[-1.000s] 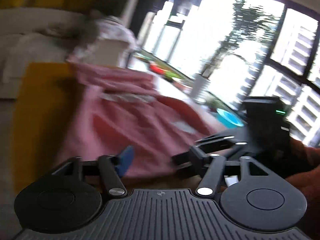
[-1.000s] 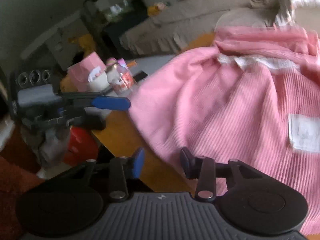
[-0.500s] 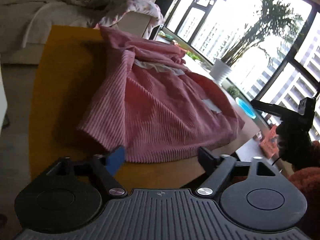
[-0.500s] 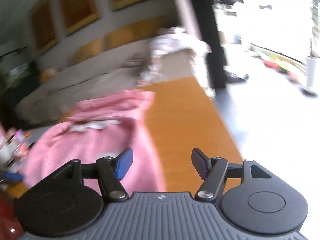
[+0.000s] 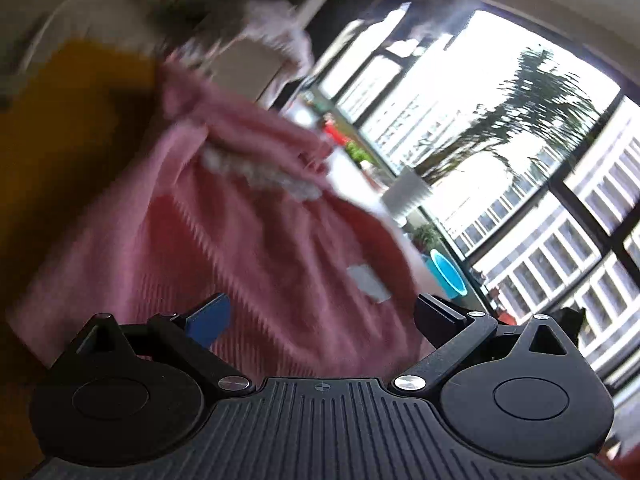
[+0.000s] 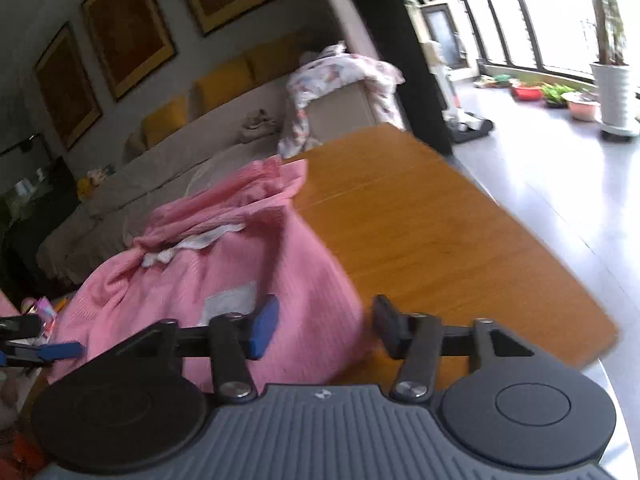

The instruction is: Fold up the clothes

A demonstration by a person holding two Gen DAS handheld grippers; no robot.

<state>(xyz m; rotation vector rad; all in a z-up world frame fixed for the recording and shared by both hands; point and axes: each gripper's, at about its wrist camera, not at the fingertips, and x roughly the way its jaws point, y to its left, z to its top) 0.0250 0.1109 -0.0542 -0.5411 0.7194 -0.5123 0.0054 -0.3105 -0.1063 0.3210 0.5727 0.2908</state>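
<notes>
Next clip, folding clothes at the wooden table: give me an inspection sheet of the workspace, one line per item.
Surface: wooden table, right half bare.
Job's things: pink ribbed garment, bunched, unfolded, white patch showing.
Clutter: small items past the table's left edge, too blurred to name.
Grippers: left claw opening wide over the garment, nothing pinched; right claw closing at the garment's near corner, pads not pressing yet.
Cables: nothing seen.
Surroundings: sofa with yellow cushions, framed pictures, floral cloth over its arm, window, potted plants on the floor.

left tool (image 5: 320,320): jaws opening, wide | right tool (image 6: 324,328): jaws closing, seemingly empty
</notes>
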